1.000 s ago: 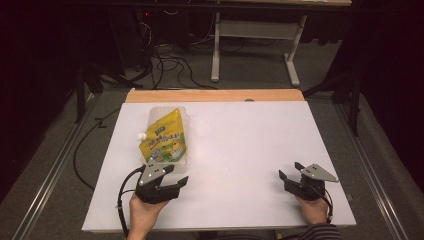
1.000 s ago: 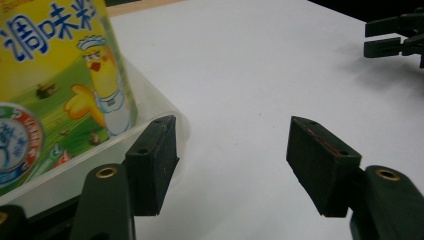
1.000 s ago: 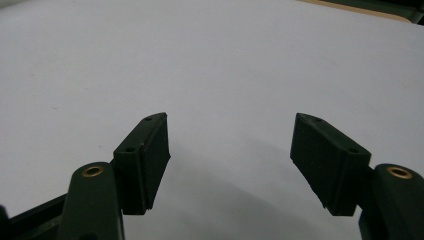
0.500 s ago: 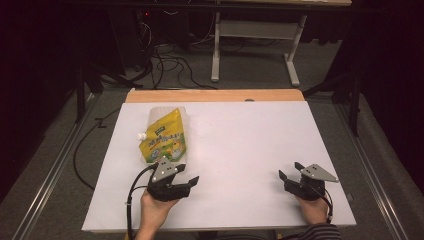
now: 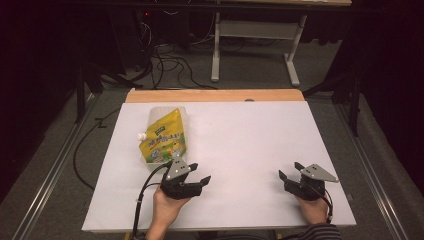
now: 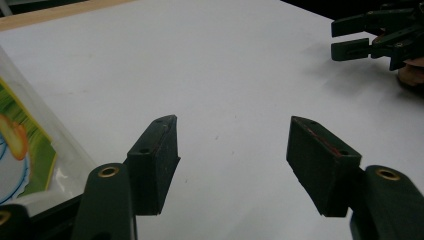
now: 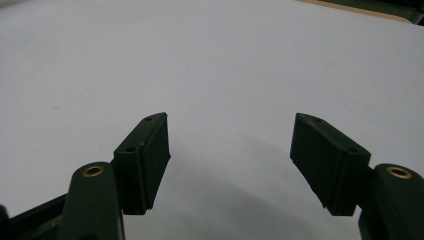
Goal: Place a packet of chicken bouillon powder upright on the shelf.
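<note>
Hovering just beside the yellow spout pouch (image 5: 165, 138) with left gripper (image 5: 199, 173) agape and empty; next, squaring up to clamp it.

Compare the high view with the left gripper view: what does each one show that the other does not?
High view alone: the pouch's white spout, the person's left hand, the floor cables. Left gripper view alone: the inner pads of the left gripper, standing open over bare sheet. Both: the yellow pouch, the right gripper, the white table sheet.
</note>
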